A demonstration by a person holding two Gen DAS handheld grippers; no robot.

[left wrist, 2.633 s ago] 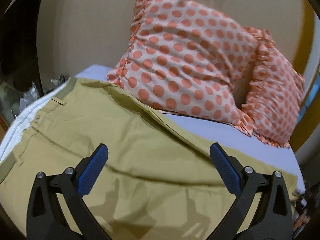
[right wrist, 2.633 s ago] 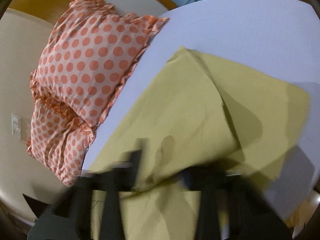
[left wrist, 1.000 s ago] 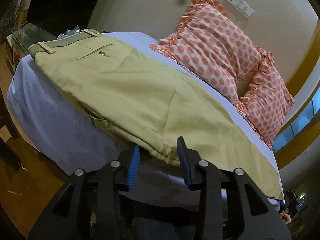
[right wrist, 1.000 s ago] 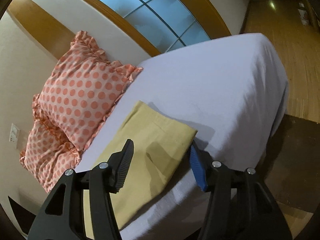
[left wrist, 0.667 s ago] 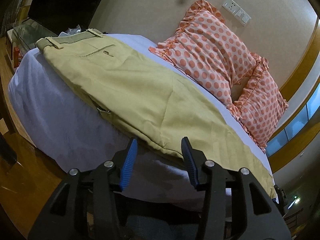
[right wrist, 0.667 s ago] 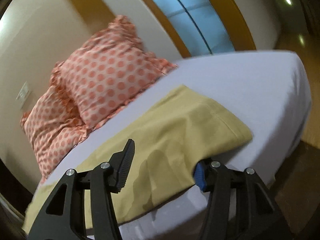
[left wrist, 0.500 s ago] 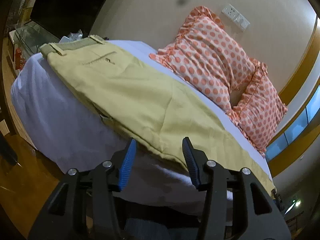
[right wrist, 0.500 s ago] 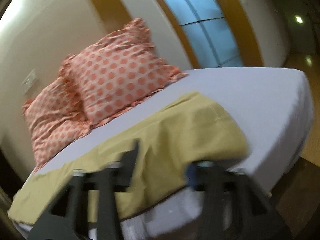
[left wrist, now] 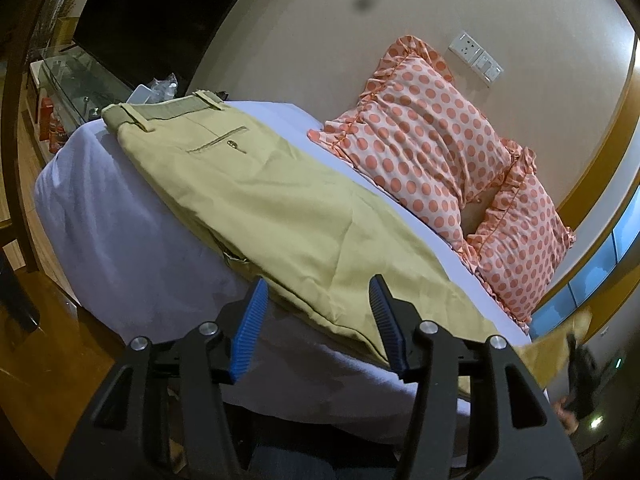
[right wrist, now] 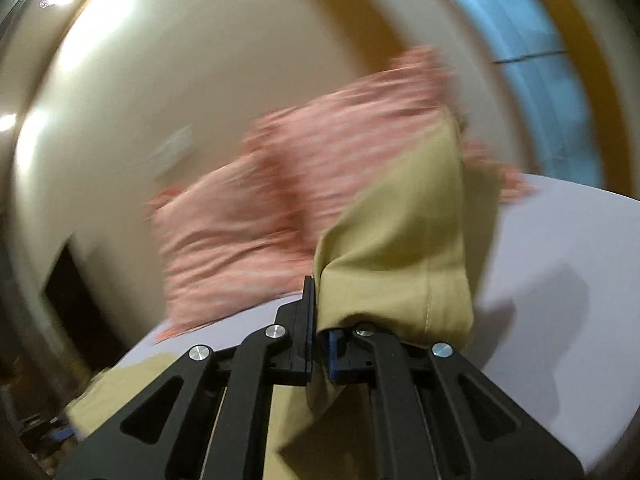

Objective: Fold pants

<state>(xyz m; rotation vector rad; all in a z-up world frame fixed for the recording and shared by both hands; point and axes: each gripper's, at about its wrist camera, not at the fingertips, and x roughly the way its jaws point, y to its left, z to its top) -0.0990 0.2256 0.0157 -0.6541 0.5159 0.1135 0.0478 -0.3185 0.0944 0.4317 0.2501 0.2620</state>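
Note:
Khaki pants (left wrist: 280, 208) lie lengthwise on the bed, folded leg on leg, with the waistband and back pocket at the far left. My left gripper (left wrist: 318, 292) is open, its blue pads either side of the pants' near edge at mid-leg. My right gripper (right wrist: 318, 320) is shut on the hem end of the pants (right wrist: 404, 264) and holds it lifted off the sheet; that view is blurred. The lifted hem and right gripper also show at the far right of the left wrist view (left wrist: 576, 344).
The bed has a pale lilac sheet (left wrist: 120, 240). Two orange polka-dot pillows (left wrist: 432, 152) lean on the wall behind the pants. A glass-topped stand with small items (left wrist: 72, 92) is at the far left. Wood floor (left wrist: 36, 340) lies below the bed edge.
My right gripper has closed on the pants' hem end and raised it off the bed, swinging fast. My left gripper has stayed at the pants' near edge, open a little wider.

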